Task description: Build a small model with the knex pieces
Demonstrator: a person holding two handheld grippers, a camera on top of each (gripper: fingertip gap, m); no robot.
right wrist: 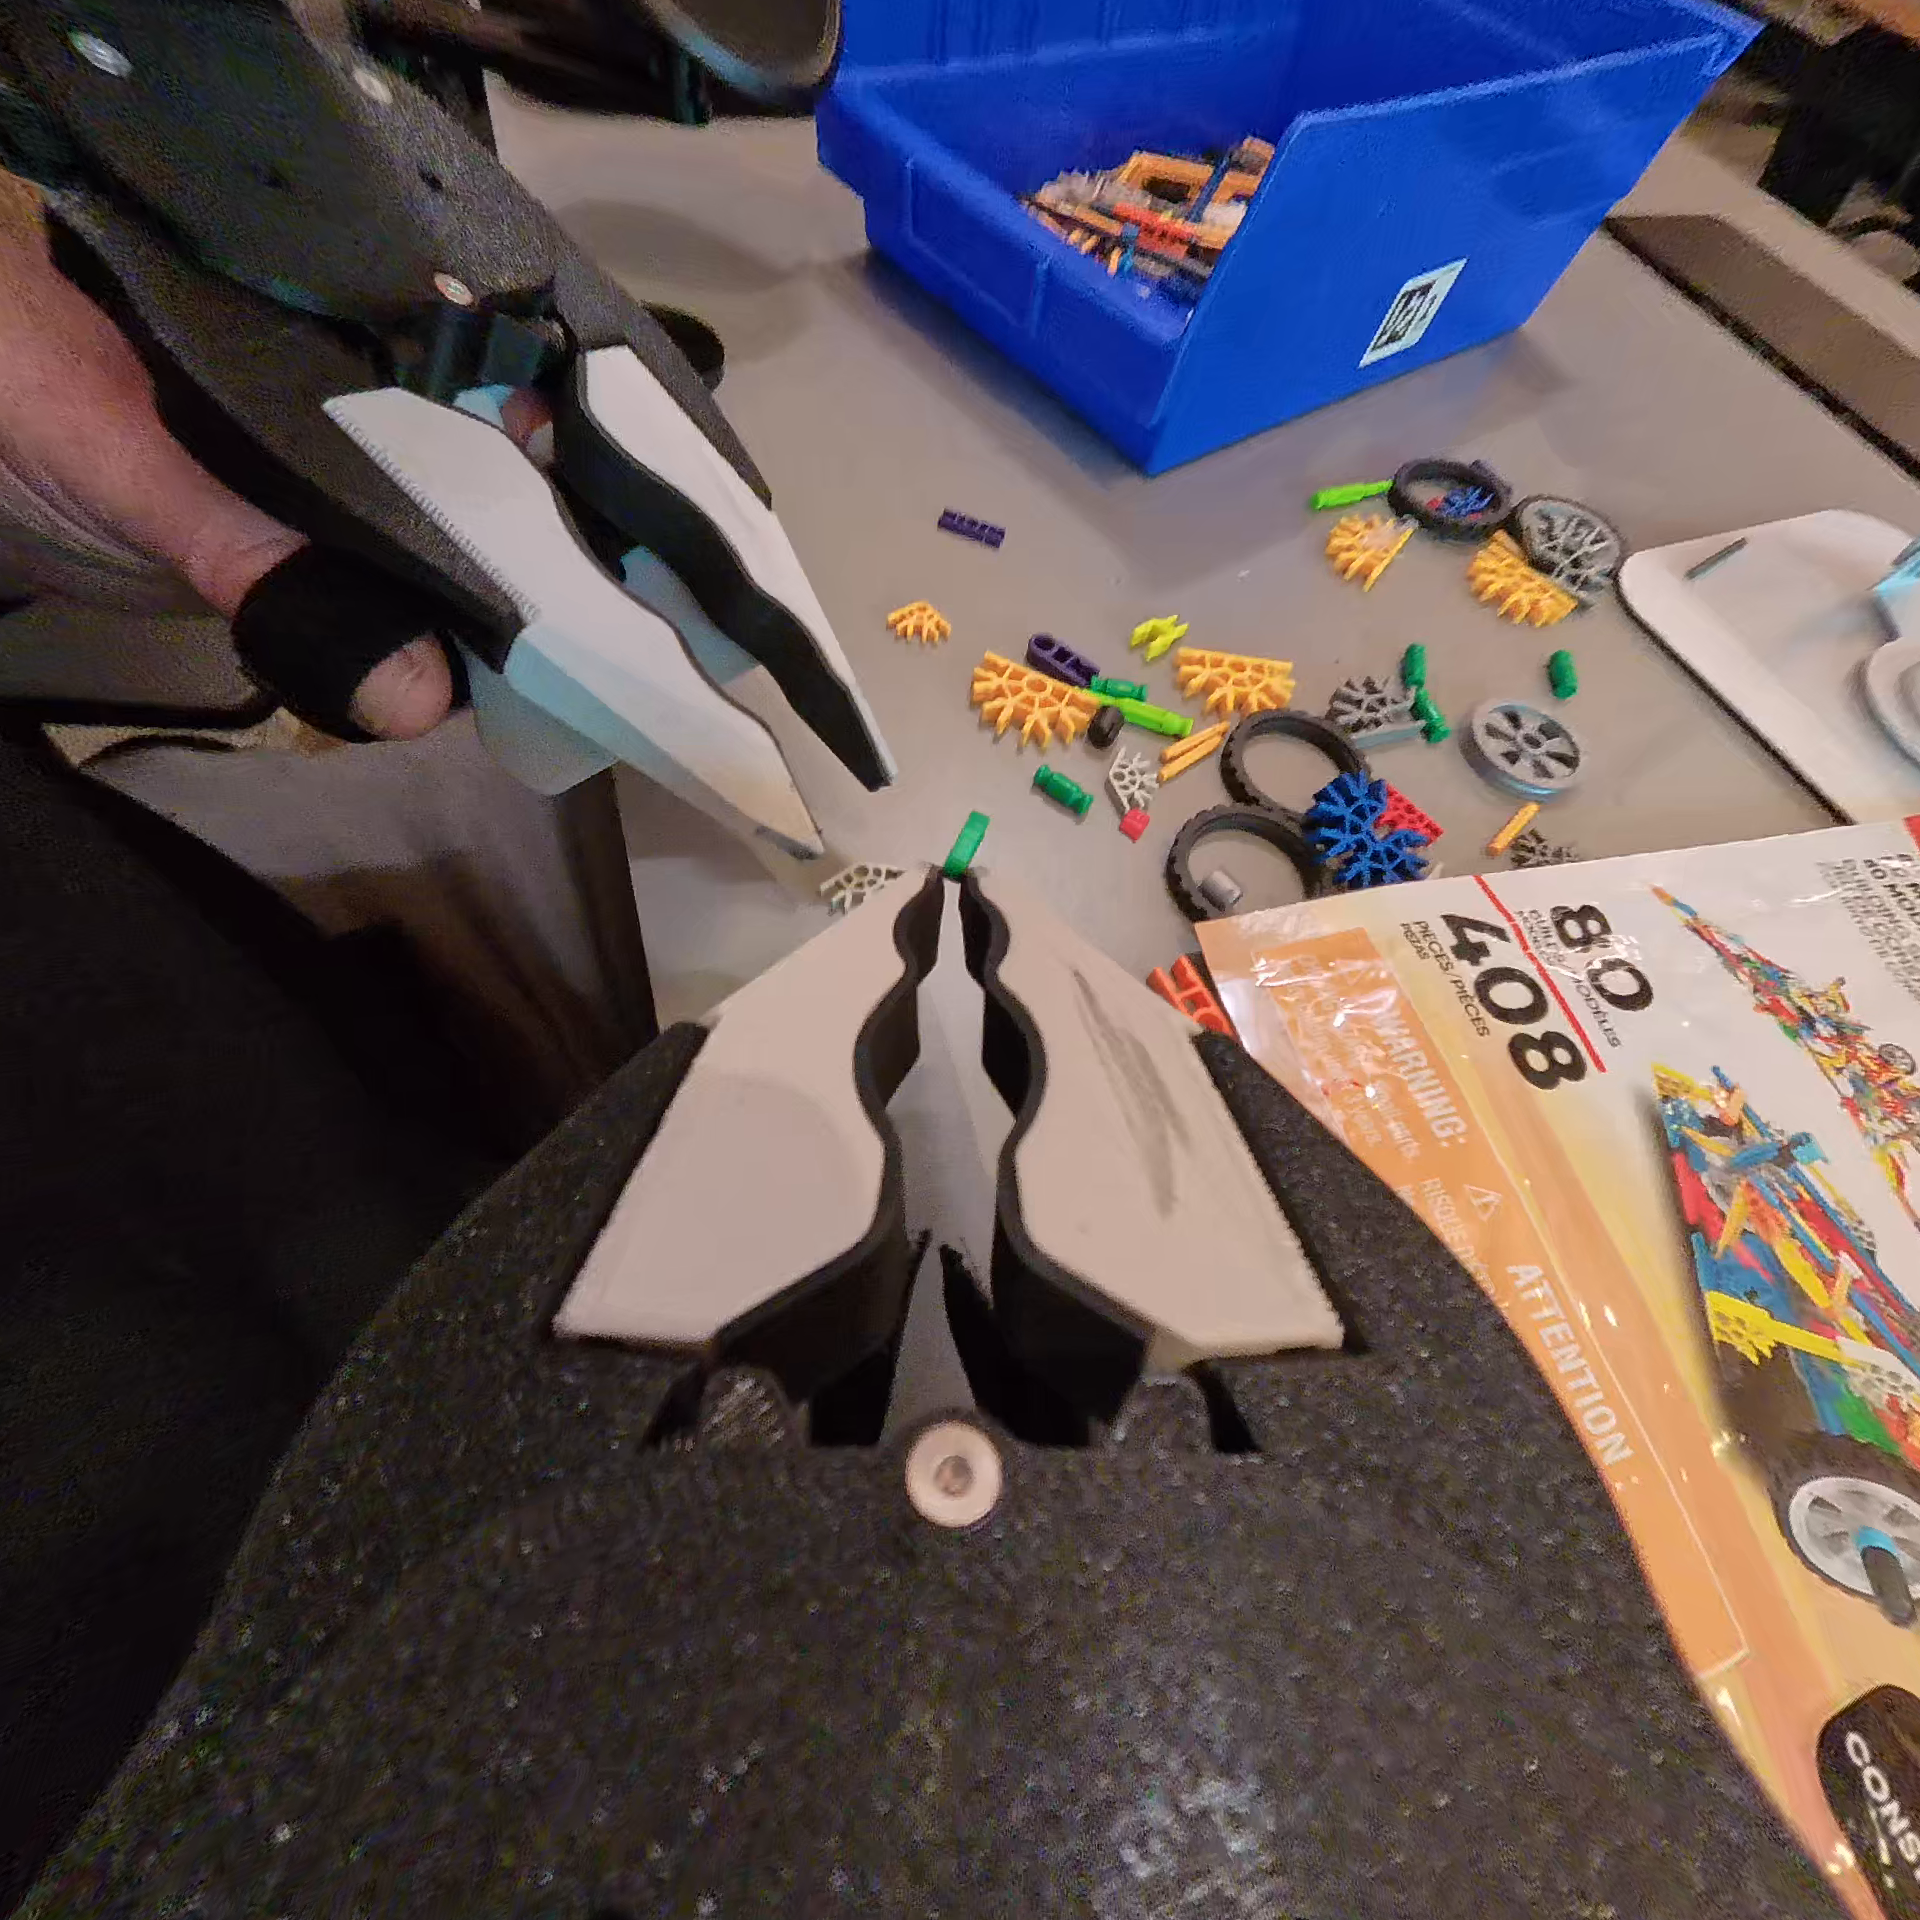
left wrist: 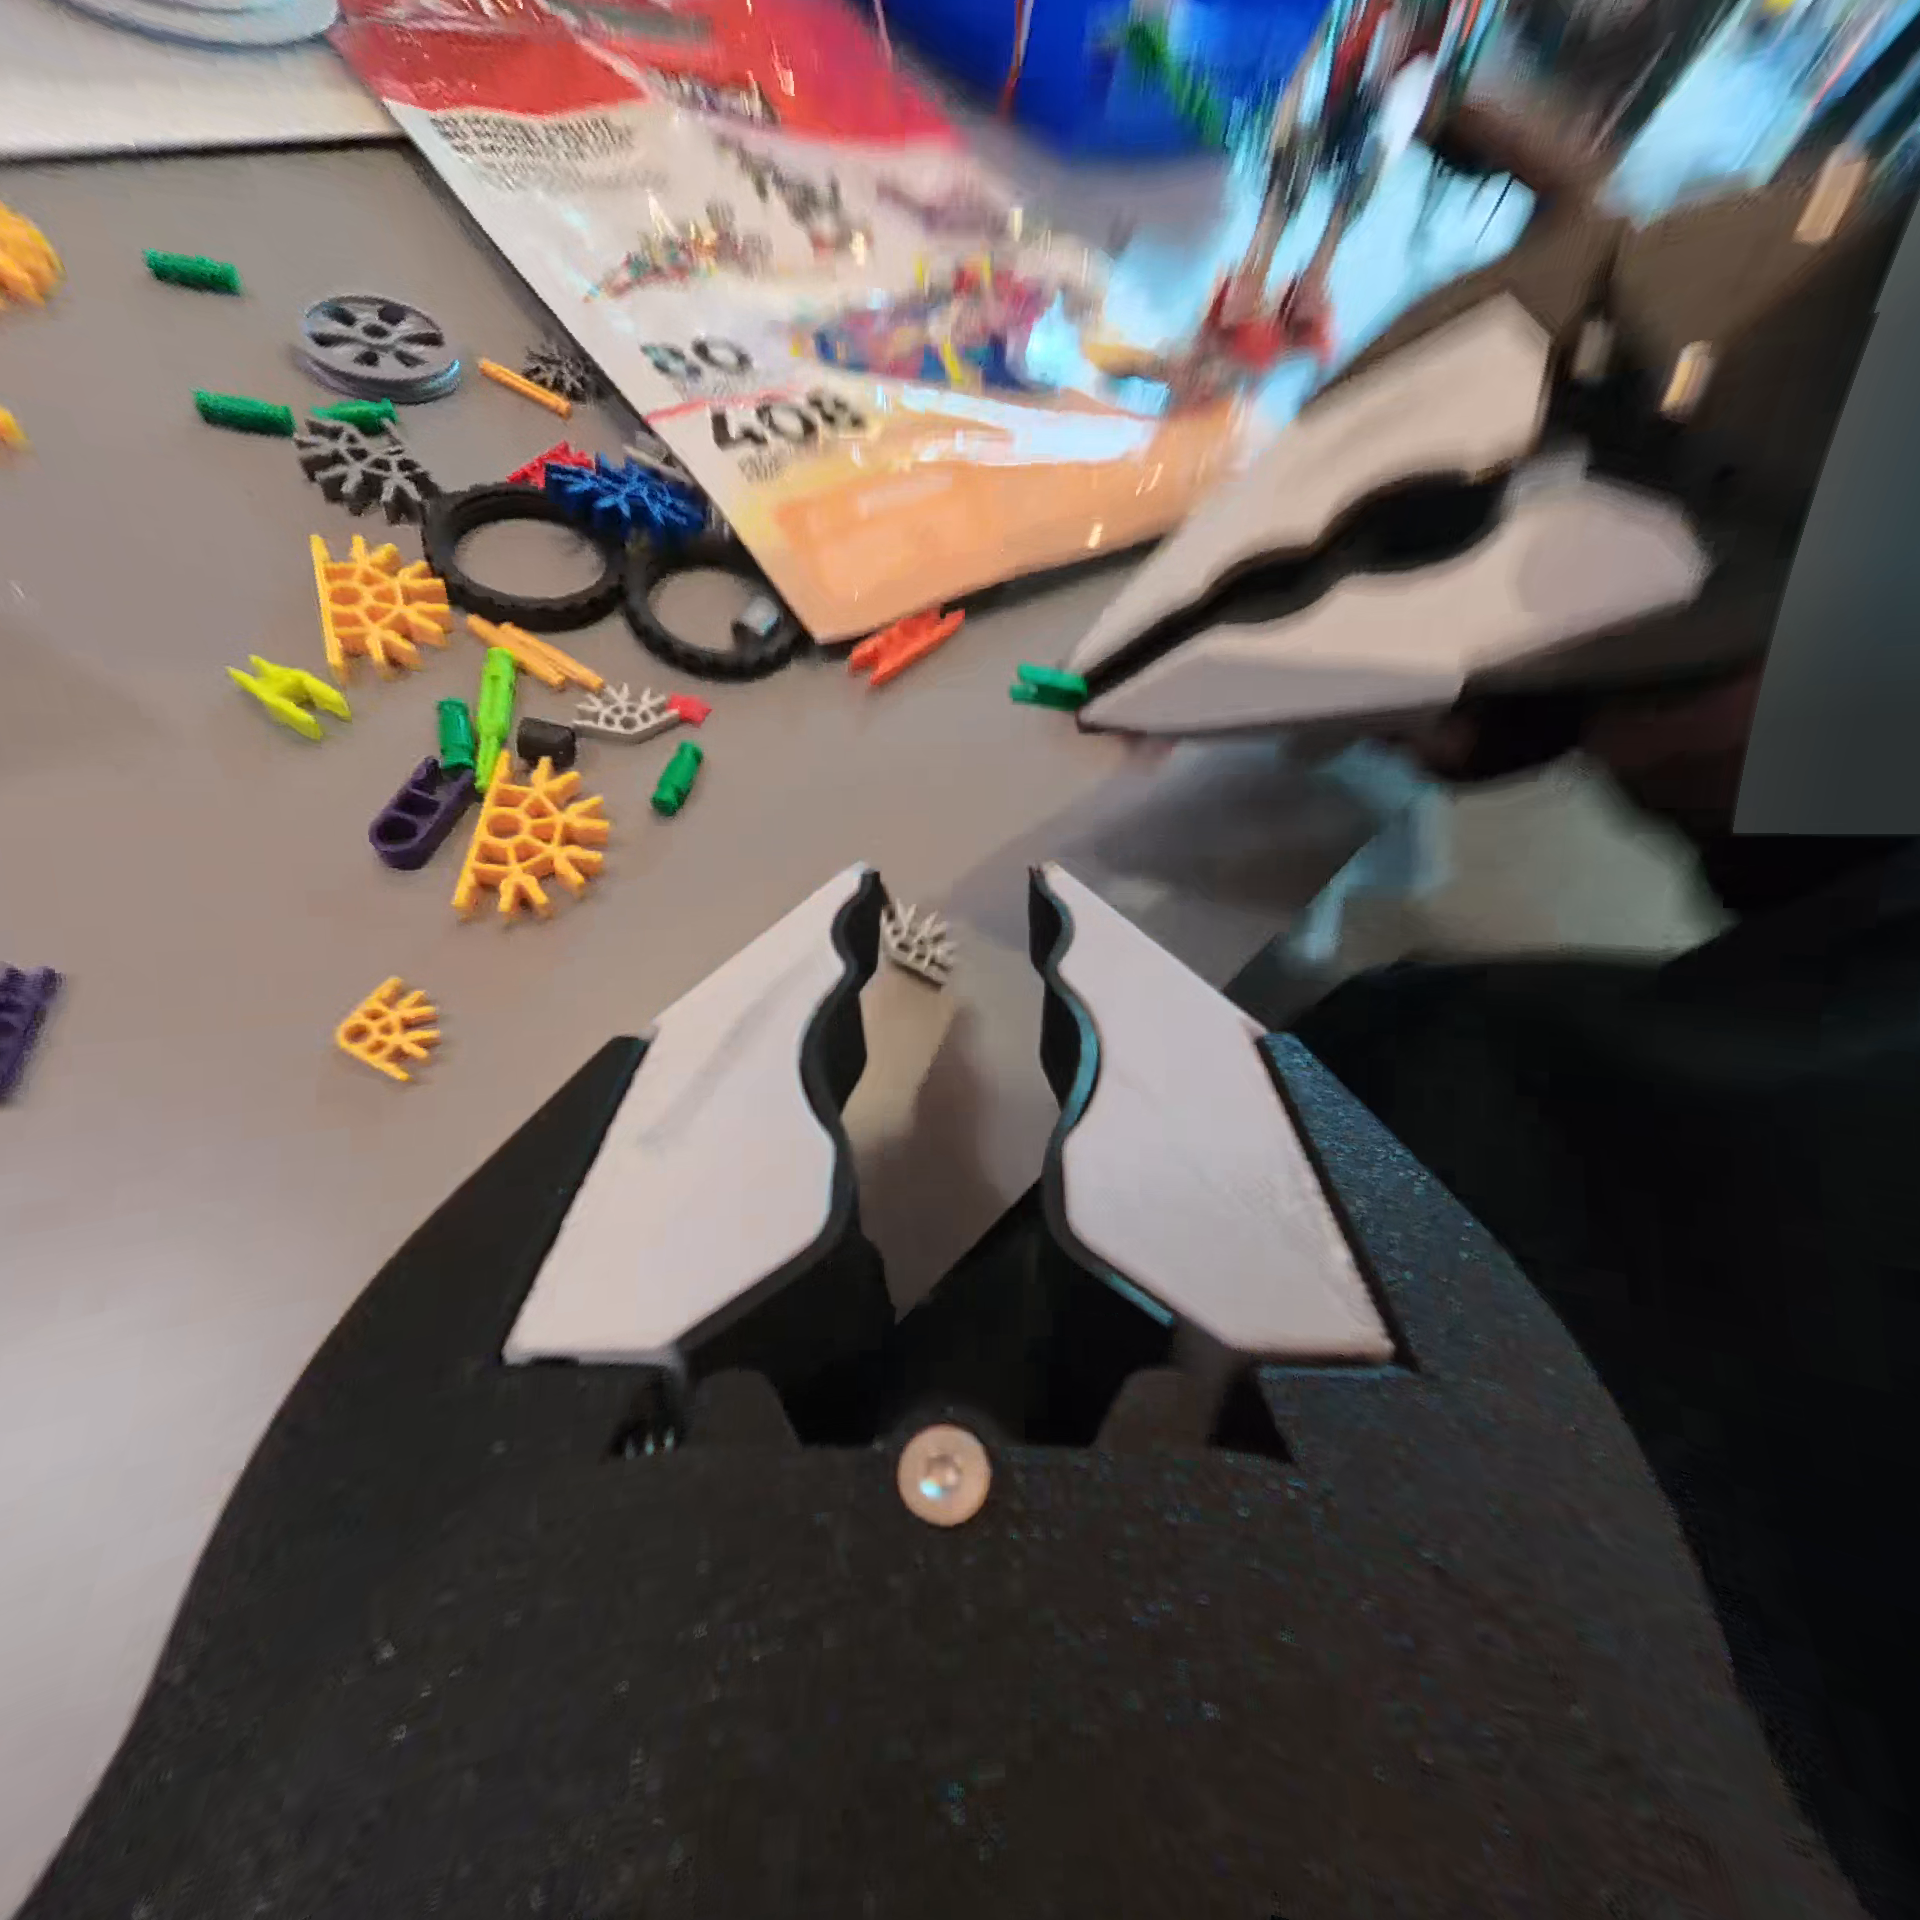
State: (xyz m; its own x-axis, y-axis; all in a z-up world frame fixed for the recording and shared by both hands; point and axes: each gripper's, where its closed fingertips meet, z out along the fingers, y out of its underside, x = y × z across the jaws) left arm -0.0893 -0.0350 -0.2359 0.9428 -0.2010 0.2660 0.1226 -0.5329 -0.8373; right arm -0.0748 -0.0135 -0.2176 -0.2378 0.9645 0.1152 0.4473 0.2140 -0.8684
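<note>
While right claw (right wrist: 951, 878) pinches green rod (right wrist: 966, 842), left claw (left wrist: 951, 883) gapes (grey connector (left wrist: 920, 940) beneath).

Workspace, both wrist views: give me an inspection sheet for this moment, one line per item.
Surface: grey table, matte, edge close to the grippers.
Things at the grippers: small green rod pinched at the right gripper's tips; grey connector lying flat between the left gripper's fingers.
Clutter: yellow connectors, black tyres, blue connector, grey wheel, printed plastic bag, white tray.
Grippers: left gripper open over the grey connector; right gripper shut on the rod.
Cables: nothing seen.
Surroundings: blue bin holding more pieces; gloved hand on the left gripper.
</note>
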